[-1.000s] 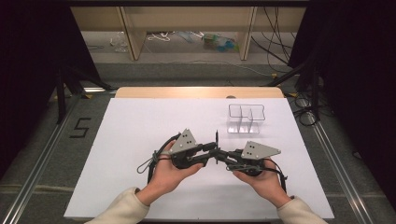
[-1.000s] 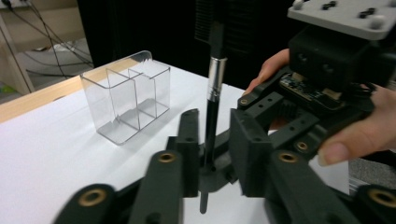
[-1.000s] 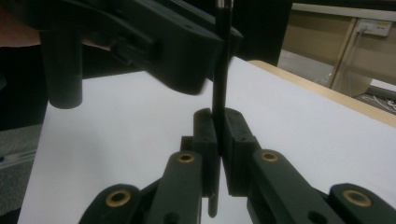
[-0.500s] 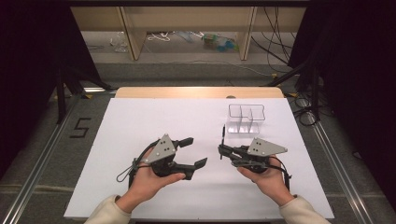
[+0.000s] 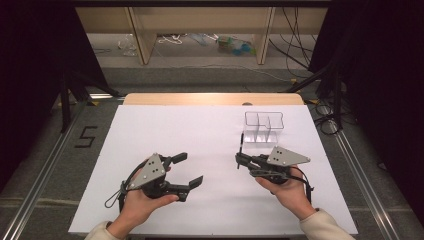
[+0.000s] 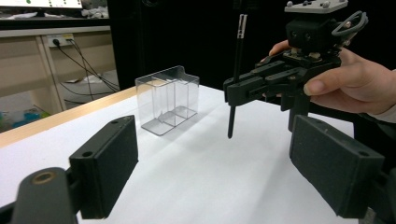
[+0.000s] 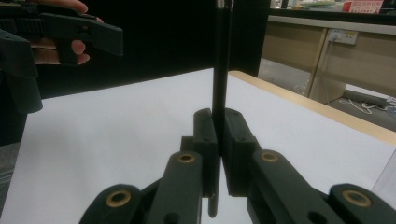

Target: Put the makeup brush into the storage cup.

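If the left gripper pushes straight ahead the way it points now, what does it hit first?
Probably the black pen held upright in the right gripper, which sits about centre between the open left jaws. The clear divided container lies left of that line. Depth is hard to judge.

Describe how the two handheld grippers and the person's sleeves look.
Both the left gripper and right gripper are black, two-jawed, with flat rectangular pads, brass-coloured pivot pins and a grey triangular plate dotted black. Dark cables trail behind. Sleeves are cream-coloured.

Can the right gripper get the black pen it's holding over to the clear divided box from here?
Probably yes: the right gripper holds the black pen upright, and only bare white tabletop lies between it and the clear divided box.
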Demonstrator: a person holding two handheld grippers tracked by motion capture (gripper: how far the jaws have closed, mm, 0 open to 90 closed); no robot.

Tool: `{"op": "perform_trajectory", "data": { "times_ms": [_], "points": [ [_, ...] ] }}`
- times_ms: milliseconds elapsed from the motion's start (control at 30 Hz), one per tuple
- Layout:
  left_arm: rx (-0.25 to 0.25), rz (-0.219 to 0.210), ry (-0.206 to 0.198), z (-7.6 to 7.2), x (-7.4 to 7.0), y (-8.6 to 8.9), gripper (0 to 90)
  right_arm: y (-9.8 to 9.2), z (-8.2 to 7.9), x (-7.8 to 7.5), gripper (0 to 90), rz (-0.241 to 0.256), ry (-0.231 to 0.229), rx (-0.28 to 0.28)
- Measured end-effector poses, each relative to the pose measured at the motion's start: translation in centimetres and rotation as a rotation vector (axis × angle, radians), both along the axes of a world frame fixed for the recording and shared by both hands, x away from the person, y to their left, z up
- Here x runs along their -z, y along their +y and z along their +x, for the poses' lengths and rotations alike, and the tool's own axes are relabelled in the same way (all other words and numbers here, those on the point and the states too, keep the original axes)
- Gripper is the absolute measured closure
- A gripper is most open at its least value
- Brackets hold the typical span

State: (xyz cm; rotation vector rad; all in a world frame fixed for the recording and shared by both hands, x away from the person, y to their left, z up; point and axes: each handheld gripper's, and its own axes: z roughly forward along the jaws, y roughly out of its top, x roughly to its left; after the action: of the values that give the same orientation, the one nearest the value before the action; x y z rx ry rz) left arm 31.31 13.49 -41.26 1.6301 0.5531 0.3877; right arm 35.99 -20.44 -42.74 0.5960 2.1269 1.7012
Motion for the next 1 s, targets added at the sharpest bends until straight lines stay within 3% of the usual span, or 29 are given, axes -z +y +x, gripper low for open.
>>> {"op": "perform_trajectory", "data": {
  "times_ms": [133, 533, 1000],
  "points": [
    [-0.016, -0.005, -0.016, -0.2, 0.1, 0.8, 15.6, -0.1, 0.1, -0.1, 85.9, 0.014, -0.001, -0.003],
    [-0.075, -0.014, -0.016, -0.8, 0.9, 3.1, 15.1, -0.6, 0.4, -0.4, 85.9, 0.01, -0.004, 0.02],
    [-0.113, -0.012, -0.017, -1.0, 1.3, 4.3, 14.9, -1.4, 1.0, -0.8, 85.9, 0.008, -0.016, 0.058]
  ]
}}
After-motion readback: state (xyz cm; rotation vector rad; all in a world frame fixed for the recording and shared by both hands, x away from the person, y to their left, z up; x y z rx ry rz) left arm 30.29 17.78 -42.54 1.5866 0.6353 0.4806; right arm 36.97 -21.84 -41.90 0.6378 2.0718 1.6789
